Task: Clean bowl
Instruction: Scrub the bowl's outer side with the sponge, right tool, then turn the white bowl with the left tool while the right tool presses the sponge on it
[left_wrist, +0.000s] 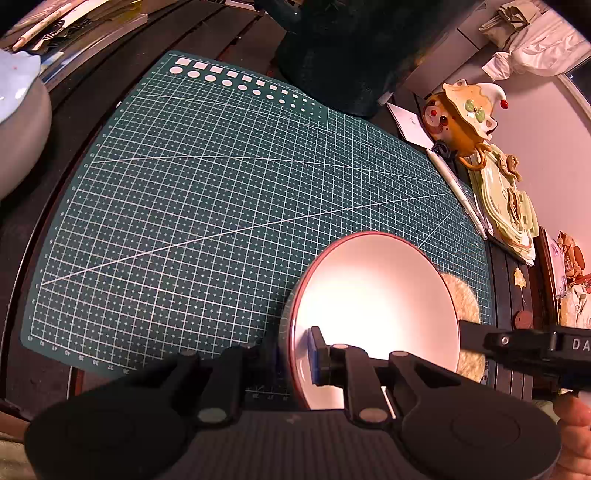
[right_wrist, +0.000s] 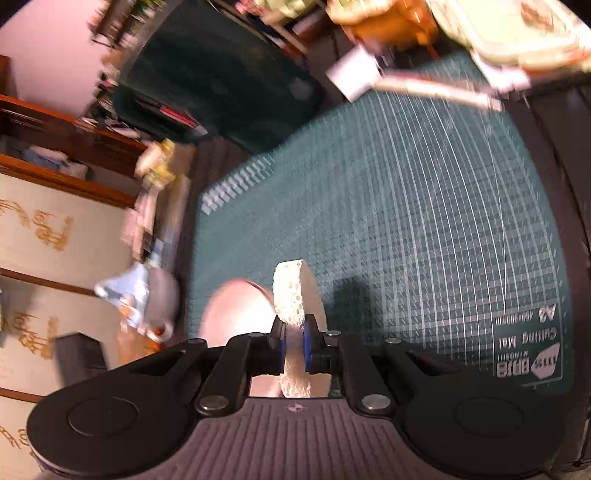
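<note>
Item: bowl (left_wrist: 373, 317), white inside, red-rimmed, tilted up on edge over the near right corner of the green cutting mat (left_wrist: 221, 192). Interior facing the left wrist view, bright under glare, with no visible residue; glare too strong to rule out smears.

Left gripper (left_wrist: 295, 354): clamped on the near rim of the bowl, one blue pad inside the wall, the other outside and mostly hidden. Serving as the holder.

Right gripper (right_wrist: 293, 345): clamped on a pale round sponge (right_wrist: 295, 295), disc held edge-up between the blue pads. In the left wrist view, seen entering from the right edge, with part of a hand below it.

Sponge position: behind the bowl's far side, against or just beside the outer wall; actual contact not determinable. Right wrist view blurred.

Progress, judged: wiping stage under way or near its close. Inside appears clean; outer wall and base apparently in hand. Remaining: finishing the outside, setting the bowl back flat on the mat, releasing both grips.

Surroundings: ceramic dishes (left_wrist: 476, 110) and a pen (left_wrist: 458, 188) along the mat's far right edge, well apart from the work.
</note>
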